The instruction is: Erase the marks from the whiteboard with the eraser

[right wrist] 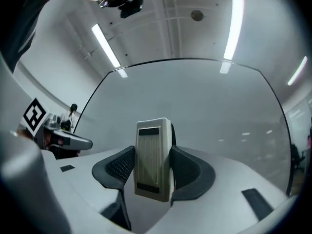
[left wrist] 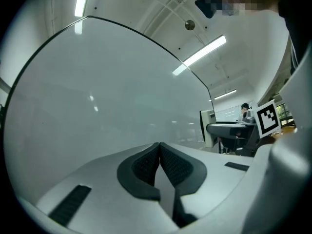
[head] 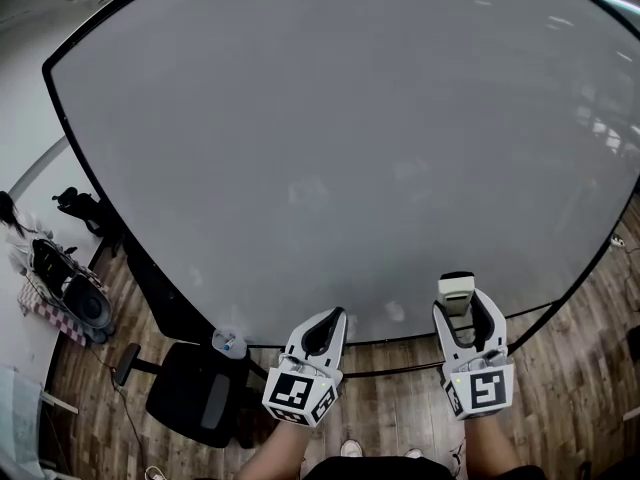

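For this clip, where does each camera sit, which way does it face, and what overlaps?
Head view: on the person's head, looking down at the whiteboard; shows left tongs, right tongs, forearms.
Left gripper view: on the left tongs, facing along shut, empty jaws to the whiteboard; right tongs' marker cube at right.
Right gripper view: on the right tongs, facing along jaws clamped on the eraser toward the whiteboard.
Shared: all three see the whiteboard.

A wooden plank floor (head: 590, 368) shows below the lower edge of the whiteboard (head: 350, 148). A black office chair (head: 195, 396) stands on it at lower left. A loaded cart (head: 70, 293) stands farther left, and the person's light shoes (head: 350, 449) are near the bottom.
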`<state>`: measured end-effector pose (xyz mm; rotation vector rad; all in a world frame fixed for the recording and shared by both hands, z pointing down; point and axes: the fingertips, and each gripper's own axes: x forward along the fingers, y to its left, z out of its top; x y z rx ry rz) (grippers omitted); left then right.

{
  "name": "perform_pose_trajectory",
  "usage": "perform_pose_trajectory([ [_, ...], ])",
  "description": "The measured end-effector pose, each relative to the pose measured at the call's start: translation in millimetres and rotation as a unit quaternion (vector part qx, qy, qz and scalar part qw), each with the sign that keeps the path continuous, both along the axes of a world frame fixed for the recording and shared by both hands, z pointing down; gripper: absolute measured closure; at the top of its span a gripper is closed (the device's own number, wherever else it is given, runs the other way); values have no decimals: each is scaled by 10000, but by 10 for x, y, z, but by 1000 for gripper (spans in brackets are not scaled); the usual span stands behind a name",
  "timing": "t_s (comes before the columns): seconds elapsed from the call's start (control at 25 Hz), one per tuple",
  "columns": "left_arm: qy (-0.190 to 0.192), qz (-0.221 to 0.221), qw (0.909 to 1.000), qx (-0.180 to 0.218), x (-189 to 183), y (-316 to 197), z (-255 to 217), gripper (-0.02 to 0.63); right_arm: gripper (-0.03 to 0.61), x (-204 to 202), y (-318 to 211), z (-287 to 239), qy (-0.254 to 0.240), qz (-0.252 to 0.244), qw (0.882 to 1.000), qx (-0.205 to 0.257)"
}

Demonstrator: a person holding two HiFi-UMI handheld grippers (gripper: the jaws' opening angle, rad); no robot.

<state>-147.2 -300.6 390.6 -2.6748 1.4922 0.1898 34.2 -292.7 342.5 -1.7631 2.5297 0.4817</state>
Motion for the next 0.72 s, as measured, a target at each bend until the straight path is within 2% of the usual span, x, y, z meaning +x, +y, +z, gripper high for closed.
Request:
perform_pose_trajectory([
  [0.12, 13, 199, 9998, -21, 83, 66, 85, 594, 324, 92, 38, 131, -423, -84, 9987, -280],
  [0.72, -18, 43, 9999, -112, 409, 255, 120, 594, 327, 287, 288, 16, -288, -294, 9991, -106],
])
